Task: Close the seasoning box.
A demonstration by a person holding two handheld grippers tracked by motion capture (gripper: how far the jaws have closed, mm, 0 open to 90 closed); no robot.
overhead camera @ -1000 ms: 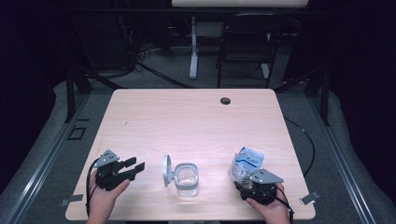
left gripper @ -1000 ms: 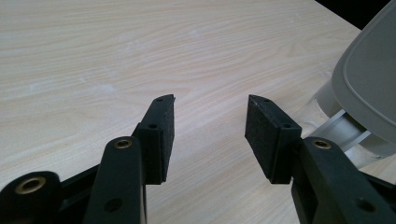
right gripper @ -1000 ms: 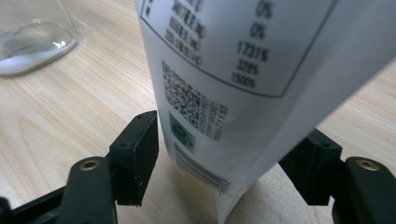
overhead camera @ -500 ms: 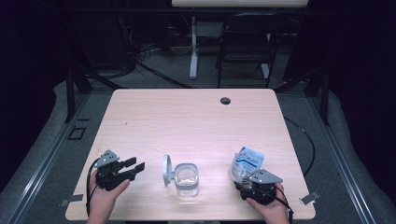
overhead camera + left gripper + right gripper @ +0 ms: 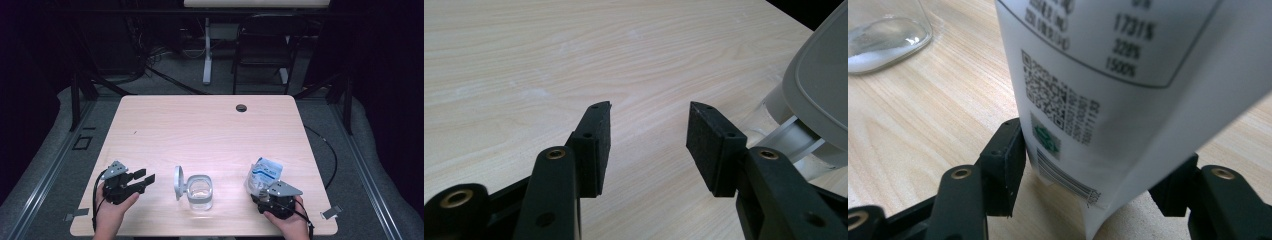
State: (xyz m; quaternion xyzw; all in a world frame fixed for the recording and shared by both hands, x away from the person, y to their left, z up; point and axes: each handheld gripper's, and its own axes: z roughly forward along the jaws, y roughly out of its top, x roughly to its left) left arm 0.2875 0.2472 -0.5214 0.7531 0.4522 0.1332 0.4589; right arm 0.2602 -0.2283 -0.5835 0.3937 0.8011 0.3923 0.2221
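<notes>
Pouch (image 5: 263, 173) sits near the table's (image 5: 210, 130) front right edge, standing between the right gripper's (image 5: 271, 200) jaws. In the right gripper view the pouch (image 5: 1108, 85) fills the gap: left pad looks to be touching its printed face, right pad sits right at its other side, though I can't tell for sure that side is pressing. Jaws have just been closing with the pouch between them. Pouch bottom edge is down near the wood.

Left gripper (image 5: 142, 179) is open, nothing between the pads, resting low over the front left of the table and aimed at the jar (image 5: 200, 191). Left gripper view shows bare wood between its fingers (image 5: 596, 145).

Jar is clear glass, front centre, between the two grippers and apart from both. Its grey lid (image 5: 178, 182) is flipped open, standing on the jar's left side. Some white stuff lies in the jar bottom (image 5: 883, 42).
</notes>
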